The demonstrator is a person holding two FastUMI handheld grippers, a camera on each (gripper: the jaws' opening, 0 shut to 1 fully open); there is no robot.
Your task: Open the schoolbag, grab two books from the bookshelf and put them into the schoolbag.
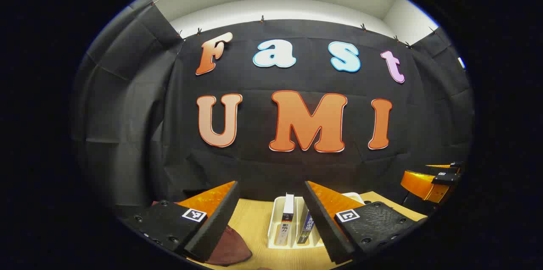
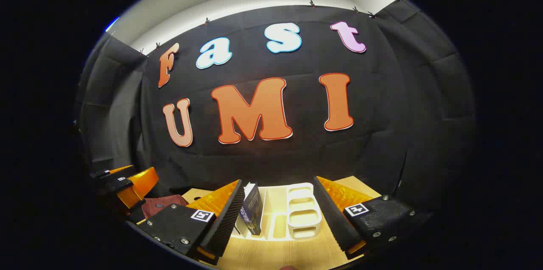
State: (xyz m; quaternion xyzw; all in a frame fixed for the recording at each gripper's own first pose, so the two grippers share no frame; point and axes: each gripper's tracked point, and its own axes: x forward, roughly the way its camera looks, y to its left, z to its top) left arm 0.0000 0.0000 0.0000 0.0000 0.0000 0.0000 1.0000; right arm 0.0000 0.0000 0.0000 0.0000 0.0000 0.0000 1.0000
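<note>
Books (image 1: 290,219) between left claw (image 1: 271,223) fingers, untouched

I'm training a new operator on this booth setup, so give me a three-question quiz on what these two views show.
1. True or false: both books stand upright in the white bookshelf.
2. Multiple choice: the left gripper is (A) open with nothing between its fingers, (B) shut on a book, (C) shut on the schoolbag.
3. Fill in: in the left gripper view, the dark red schoolbag lies on the wooden table to the ____ of the bookshelf.

Key: 1 true; 2 A; 3 left. The right gripper is open as well.
</note>
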